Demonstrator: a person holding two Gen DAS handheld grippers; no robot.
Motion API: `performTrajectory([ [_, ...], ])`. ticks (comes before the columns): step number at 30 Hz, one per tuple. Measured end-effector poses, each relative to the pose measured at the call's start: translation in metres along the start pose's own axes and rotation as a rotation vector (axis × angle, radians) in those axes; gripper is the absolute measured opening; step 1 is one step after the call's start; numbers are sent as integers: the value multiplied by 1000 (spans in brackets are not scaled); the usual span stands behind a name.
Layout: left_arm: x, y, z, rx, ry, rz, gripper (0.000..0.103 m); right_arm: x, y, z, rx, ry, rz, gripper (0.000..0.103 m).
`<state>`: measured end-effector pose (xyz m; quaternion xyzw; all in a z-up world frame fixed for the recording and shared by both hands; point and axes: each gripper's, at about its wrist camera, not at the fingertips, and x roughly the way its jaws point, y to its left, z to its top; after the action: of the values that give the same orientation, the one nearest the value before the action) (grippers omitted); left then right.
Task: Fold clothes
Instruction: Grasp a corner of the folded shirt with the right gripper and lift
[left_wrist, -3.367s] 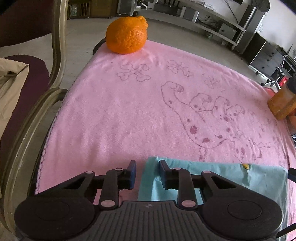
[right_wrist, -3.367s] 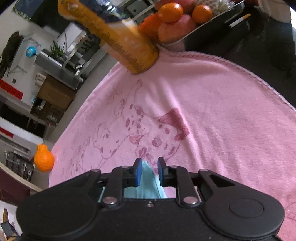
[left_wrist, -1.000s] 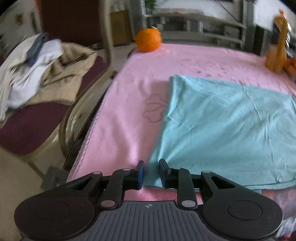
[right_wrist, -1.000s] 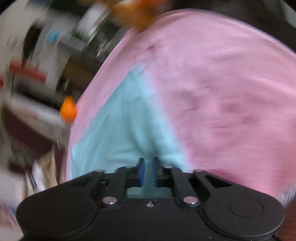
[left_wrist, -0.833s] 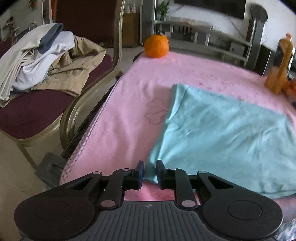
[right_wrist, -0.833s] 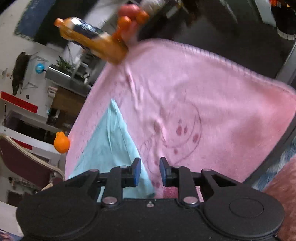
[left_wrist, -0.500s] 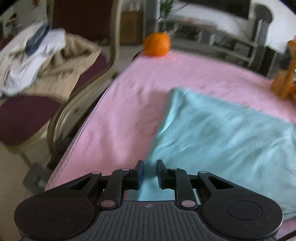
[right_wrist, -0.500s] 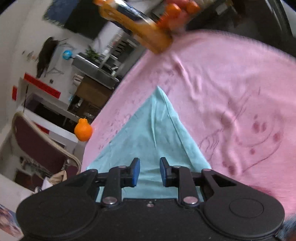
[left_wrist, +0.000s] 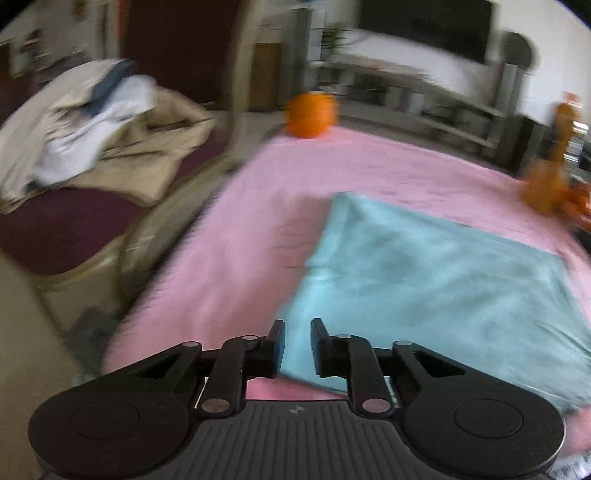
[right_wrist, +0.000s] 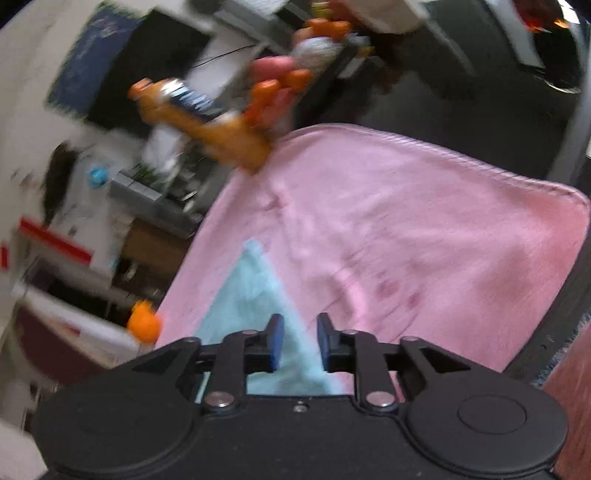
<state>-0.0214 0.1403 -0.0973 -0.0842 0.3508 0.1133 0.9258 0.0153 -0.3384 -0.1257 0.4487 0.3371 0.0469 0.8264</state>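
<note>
A pink towel (left_wrist: 266, 236) covered the table top, its surface printed with faint darker outlines and spots, and its stitched hem (right_wrist: 480, 162) ran along the far right edge. A light blue garment (left_wrist: 436, 280) lay flat on the towel, toward the near right, with one corner pointing to the far side. An orange fruit (left_wrist: 312, 114) sat at the far left corner of the towel. At the far right edge stood an orange bottle (left_wrist: 550, 173), blurred, just beside a heap of orange and reddish fruit (right_wrist: 284, 88)
</note>
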Motion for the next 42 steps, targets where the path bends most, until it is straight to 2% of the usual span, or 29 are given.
performTrajectory([
  [3,-1,-24,0,72,2,-76,20,2,20,-20,-43,91,68,34],
  [6,8,-36,-6,135,8,-62,22,13,37,-42,-61,236,58,40],
  [9,19,-29,-10,112,44,-54,22,25,37,-56,7,317,4,41],
  [11,23,-22,-10,78,54,-52,21,31,30,-58,75,343,7,41],
  [16,25,-14,-10,34,58,-56,21,38,15,-64,215,311,65,40],
  [22,28,-15,-11,35,65,-53,21,64,7,-67,350,377,132,40],
  [24,28,-14,-11,34,67,-53,22,67,8,-70,349,369,124,37],
  [28,29,-14,-10,27,71,-56,22,49,16,-66,268,161,45,43],
  [29,29,-13,-10,26,71,-56,22,51,14,-64,290,165,71,45],
  [32,29,-13,-10,28,73,-57,22,73,9,-68,357,293,160,43],
  [35,29,-11,-10,25,76,-63,22,73,10,-64,349,241,143,43],
  [36,29,-10,-10,21,77,-65,22,68,11,-62,334,176,112,43],
  [38,29,-10,-10,20,78,-66,22,62,10,-59,311,110,87,43],
  [39,29,-10,-10,20,79,-66,22,62,9,-58,320,115,101,44],
  [41,29,-10,-9,19,80,-67,22,70,9,-58,303,202,158,44],
  [42,29,-10,-9,19,81,-69,22,69,10,-57,297,186,141,43],
])
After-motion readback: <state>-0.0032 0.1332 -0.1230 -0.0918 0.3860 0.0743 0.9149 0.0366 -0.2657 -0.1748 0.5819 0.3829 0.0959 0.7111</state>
